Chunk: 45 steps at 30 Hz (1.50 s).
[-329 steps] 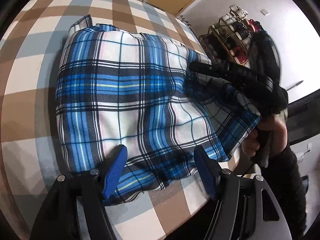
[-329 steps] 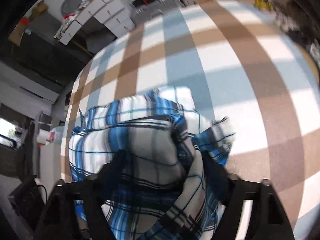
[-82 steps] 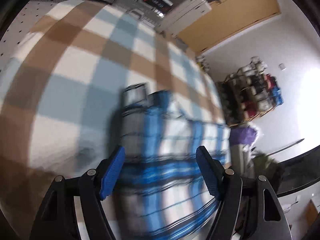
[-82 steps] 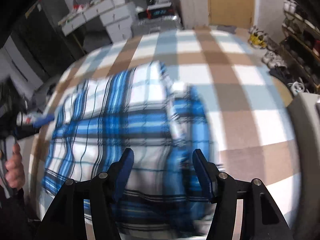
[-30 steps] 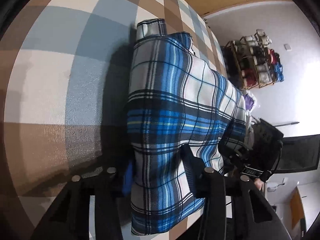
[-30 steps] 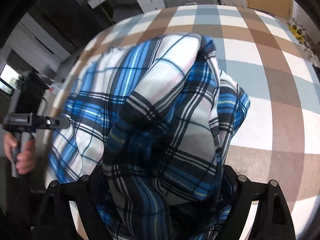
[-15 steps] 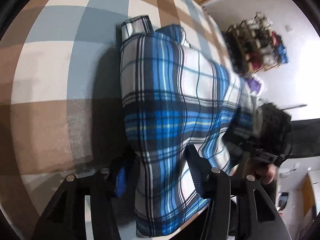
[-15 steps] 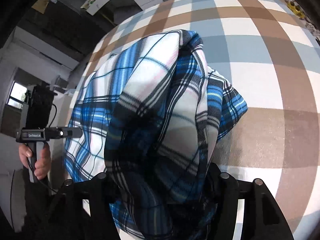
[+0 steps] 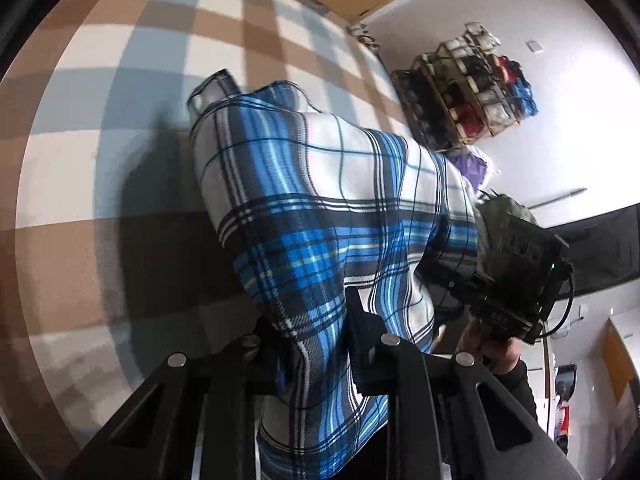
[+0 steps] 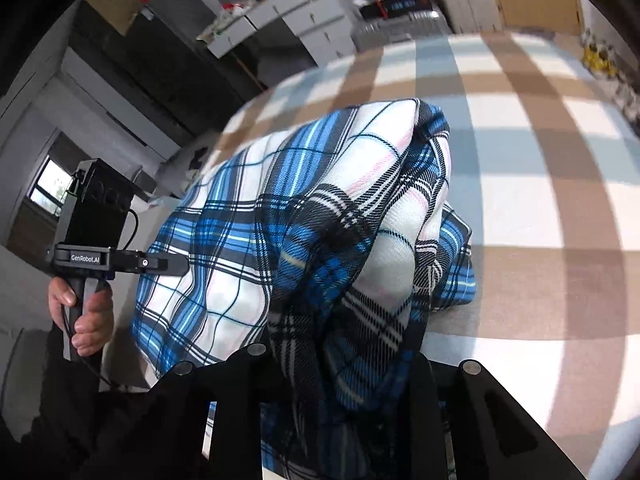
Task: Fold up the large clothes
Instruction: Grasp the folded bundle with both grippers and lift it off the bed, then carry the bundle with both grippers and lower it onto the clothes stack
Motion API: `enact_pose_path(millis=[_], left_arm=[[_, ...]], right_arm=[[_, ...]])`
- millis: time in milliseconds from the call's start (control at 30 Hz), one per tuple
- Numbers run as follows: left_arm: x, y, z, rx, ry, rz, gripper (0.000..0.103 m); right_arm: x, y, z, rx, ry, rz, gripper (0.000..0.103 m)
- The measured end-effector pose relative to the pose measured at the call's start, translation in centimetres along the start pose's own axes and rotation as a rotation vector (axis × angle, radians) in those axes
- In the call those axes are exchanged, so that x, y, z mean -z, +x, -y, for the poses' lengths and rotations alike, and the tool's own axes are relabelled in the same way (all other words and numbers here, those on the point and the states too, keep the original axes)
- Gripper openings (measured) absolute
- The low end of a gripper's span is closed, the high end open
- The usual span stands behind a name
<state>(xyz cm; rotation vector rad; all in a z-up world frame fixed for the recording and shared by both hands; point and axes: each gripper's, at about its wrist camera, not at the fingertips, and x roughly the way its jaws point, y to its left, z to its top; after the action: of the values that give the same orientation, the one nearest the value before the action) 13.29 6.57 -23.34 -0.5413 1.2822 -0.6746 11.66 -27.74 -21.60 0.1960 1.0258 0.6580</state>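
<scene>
A blue, white and black plaid garment [image 9: 320,184] lies bunched on a table with a brown, blue and white checked cover [image 9: 120,152]. Its near edge is lifted off the cover. My left gripper [image 9: 316,344] grips the near left edge, its jaws closing, and the fabric drapes down between them. My right gripper [image 10: 340,360] is closing on a thick bunched fold of the garment [image 10: 340,240], which hides its fingertips. In the right wrist view a hand [image 10: 84,312] holds the left gripper's black housing [image 10: 96,220] at the garment's left edge.
The table's near edge runs just under both grippers. Bare checked cover [image 10: 540,200] stretches beyond and to the right of the garment. A shoe rack [image 9: 464,92] stands against the white wall, and white drawers [image 10: 304,12] and a suitcase [image 10: 400,8] stand past the far edge.
Both grippers have risen and lifted the garment's near edge off the table. Both pairs of jaws have narrowed onto the fabric. The garment now hangs in a raised, bunched fold.
</scene>
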Motion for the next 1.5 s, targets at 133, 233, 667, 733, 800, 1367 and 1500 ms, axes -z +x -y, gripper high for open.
enact_pose_path(millis=[133, 233, 667, 733, 800, 1367, 1500], left_arm=[[0.1, -1.5, 3.9, 0.044, 0.058, 0.067, 0.017], [-0.4, -1.6, 7.5, 0.045, 0.111, 0.085, 0.017], [-5.6, 0.9, 34.8, 0.135, 0.452, 0.126, 0.017], [-6.6, 3.3, 38.0, 0.179, 0.488, 0.124, 0.017], [-7.2, 6.4, 40.1, 0.235, 0.5, 0.107, 0.017], [-7.5, 27.5, 33.4, 0.157, 0.415, -0.05, 0.038], [-7.0, 24.2, 34.0, 0.085, 0.496, 0.076, 0.038]], right_arm=[[-0.1, -3.5, -0.8, -0.036, 0.032, 0.072, 0.023], [0.0, -7.1, -1.4, -0.049, 0.039, 0.134, 0.023], [-1.8, -34.4, -1.1, 0.093, 0.065, 0.461, 0.023], [-2.1, -38.5, 0.0, 0.155, 0.073, 0.49, 0.023], [-2.0, -42.9, 1.7, 0.24, 0.085, 0.518, 0.023], [7.1, -43.9, 26.7, 0.387, 0.452, 0.381, 0.055], [6.9, -47.7, 22.5, 0.598, 0.33, 0.434, 0.055]])
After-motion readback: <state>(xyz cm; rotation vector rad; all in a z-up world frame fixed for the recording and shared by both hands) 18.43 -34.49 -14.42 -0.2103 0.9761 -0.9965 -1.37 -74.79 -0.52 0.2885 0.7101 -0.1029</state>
